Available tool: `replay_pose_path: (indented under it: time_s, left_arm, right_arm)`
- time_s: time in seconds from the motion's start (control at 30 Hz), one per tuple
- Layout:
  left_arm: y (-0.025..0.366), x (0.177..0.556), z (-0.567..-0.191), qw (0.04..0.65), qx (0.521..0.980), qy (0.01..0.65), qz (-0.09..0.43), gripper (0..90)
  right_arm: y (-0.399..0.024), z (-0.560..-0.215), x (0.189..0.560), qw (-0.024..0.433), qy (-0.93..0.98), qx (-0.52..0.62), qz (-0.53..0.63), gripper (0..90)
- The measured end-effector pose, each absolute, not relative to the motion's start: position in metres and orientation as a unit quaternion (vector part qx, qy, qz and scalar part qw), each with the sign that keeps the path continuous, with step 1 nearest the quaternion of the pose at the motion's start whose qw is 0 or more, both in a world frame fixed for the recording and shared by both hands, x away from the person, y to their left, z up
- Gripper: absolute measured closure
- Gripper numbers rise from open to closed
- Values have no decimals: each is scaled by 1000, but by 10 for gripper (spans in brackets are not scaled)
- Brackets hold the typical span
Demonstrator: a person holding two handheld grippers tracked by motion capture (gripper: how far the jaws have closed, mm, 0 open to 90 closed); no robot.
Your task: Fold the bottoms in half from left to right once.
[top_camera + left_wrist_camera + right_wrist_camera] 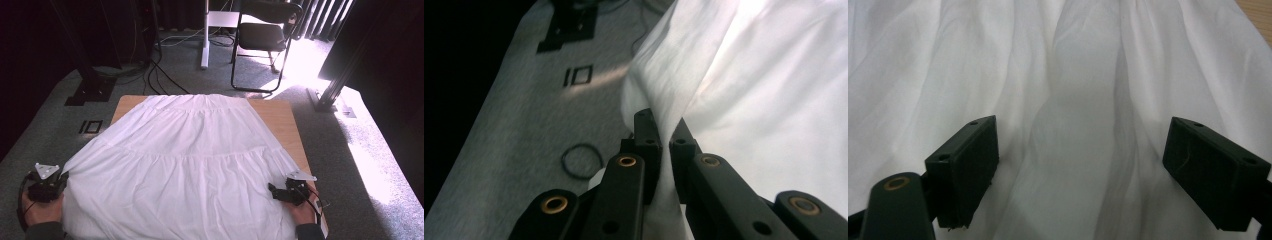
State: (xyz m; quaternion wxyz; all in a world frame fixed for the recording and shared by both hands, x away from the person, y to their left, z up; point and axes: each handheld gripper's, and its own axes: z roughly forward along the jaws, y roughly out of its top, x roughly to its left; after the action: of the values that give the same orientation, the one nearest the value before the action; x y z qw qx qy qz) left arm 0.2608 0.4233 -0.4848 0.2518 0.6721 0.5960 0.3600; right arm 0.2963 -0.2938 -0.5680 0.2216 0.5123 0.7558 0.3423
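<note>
White tiered cotton skirt covers the wooden bench. Left claw pinches its corner shut. Right claw gapes wide above the cloth, holding nothing.

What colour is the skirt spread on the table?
Plain white skirt, no print; clearest in the high view.

A white skirt is spread over the wooden table — its near-left corner apparently pinched by the left gripper — while the right gripper is held over the hem.
</note>
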Motion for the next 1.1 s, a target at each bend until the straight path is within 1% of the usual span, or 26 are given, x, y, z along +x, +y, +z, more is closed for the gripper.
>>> replay_pose_path:
  time_s: [0.13,0.17,0.27,0.3,0.47,0.63,0.77,0.8,0.9,0.93,0.97,1.0,1.1]
  left_arm:
    - [405,260,-458,342,679,557,336,884]
    - [397,260,-448,377,683,539,318,883]
    - [374,258,-426,444,694,493,282,883]
    - [367,258,-421,447,700,482,280,882]
    - [307,264,-395,474,740,400,259,882]
    - [217,282,-378,500,786,296,210,882]
    - [142,298,-370,518,811,213,169,882]
    - [118,302,-370,523,818,185,154,882]
    - [60,308,-373,531,826,149,115,883]
    - [47,309,-376,534,828,139,100,883]
    - [28,311,-383,542,829,126,62,883]
    - [14,311,-390,544,829,119,42,883]
    - [-18,311,-412,520,847,106,33,872]
  right_arm:
    - [-294,-568,296,222,756,512,342,141]
    - [-294,-568,296,221,756,512,342,141]
    - [-294,-568,296,221,756,512,343,141]
    - [-294,-568,296,222,756,512,342,141]
    - [-294,-568,296,222,756,512,342,142]
    - [-294,-568,296,221,757,511,342,142]
    - [-294,-568,296,221,757,511,342,142]
    - [-294,-568,296,221,757,511,342,142]
    - [-294,-568,296,221,757,511,342,142]
    - [-294,-568,296,221,757,511,342,142]
    - [-294,-568,296,221,757,511,342,142]
    - [-294,-568,296,221,757,511,342,143]
    - [-294,-568,296,222,756,512,342,158]
